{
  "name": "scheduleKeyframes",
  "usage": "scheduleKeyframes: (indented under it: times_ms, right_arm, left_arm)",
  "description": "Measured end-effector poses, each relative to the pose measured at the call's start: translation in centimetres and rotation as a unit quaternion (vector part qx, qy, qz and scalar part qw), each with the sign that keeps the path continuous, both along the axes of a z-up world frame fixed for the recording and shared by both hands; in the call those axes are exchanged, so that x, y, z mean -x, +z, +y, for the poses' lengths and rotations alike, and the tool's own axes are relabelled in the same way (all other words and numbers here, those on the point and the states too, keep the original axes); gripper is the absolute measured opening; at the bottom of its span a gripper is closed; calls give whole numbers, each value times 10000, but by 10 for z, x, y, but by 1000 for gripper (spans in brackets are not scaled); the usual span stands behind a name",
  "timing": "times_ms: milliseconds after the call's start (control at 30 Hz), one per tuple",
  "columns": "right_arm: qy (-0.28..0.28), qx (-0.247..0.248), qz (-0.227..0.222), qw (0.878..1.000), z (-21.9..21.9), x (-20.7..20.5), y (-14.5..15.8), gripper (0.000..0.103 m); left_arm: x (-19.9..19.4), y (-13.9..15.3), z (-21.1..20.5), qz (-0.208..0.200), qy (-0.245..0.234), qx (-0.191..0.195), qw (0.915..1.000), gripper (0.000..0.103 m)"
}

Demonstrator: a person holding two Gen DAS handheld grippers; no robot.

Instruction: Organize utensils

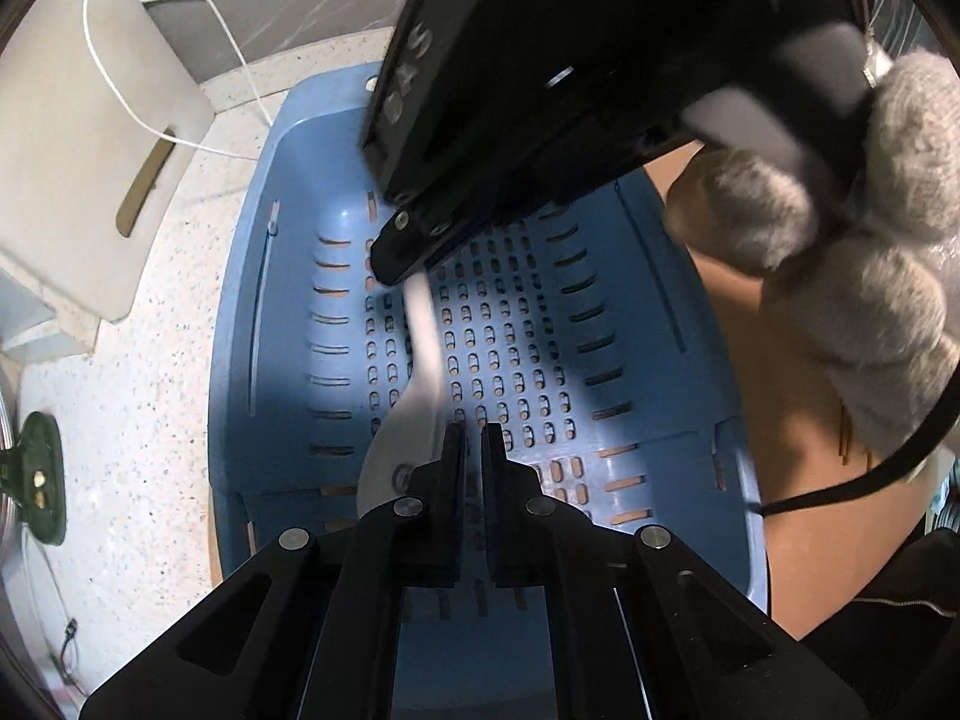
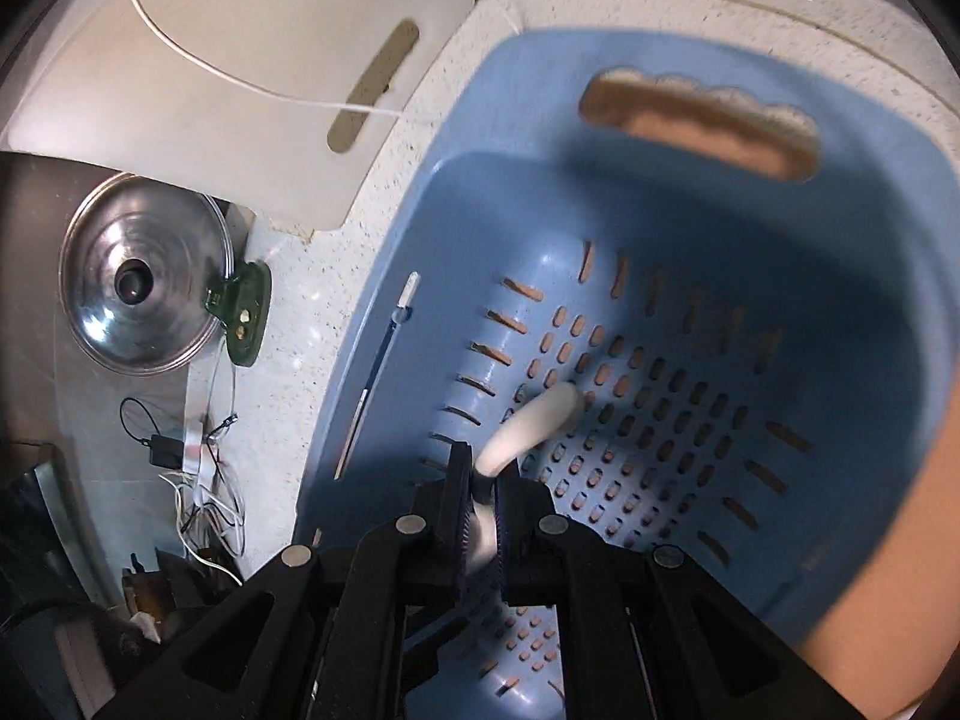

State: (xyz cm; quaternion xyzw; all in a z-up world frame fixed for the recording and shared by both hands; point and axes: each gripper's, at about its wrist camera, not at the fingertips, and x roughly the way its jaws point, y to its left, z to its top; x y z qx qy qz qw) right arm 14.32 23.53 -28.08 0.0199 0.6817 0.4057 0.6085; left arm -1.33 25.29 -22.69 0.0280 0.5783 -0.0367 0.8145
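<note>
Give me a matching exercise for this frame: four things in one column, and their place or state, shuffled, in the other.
Things:
1. white spoon
2. left gripper
3. blue basket
4. steel lid

Places or states:
A. shut on nothing
B. on the counter beside a green clip
C. clamped in the right gripper, over the basket
D. slotted floor, handle cut-out in its wall

Pairs: 1-C, 2-A, 3-D, 4-B
</note>
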Motion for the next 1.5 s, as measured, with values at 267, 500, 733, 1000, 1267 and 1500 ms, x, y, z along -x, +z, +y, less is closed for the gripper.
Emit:
scheduleKeyframes:
  times_ms: [267,500,733,1000,1267,1500]
  right_arm:
    - [155,130,-69,9998,23,0,-10,10]
    - [171,249,-235,9993,28,1,-16,44]
    - [394,170,-565,9975,15,10,13,48]
    - [347,-253,-1313,9904,-52,19,82,54]
    - [69,-674,-1923,9790,-145,29,128,67]
    - [-176,-576,-2296,9714,-235,38,135,77]
  left_arm:
    - [8,0,11,40,201,80,9998,4]
    - [15,9,18,-7,399,86,9992,4]
    - [29,32,14,-153,506,59,9986,4]
    - [51,73,-4,-506,638,187,9965,17]
    - [62,91,-41,-772,600,353,9946,17]
    - [55,82,-102,-741,191,531,9957,17]
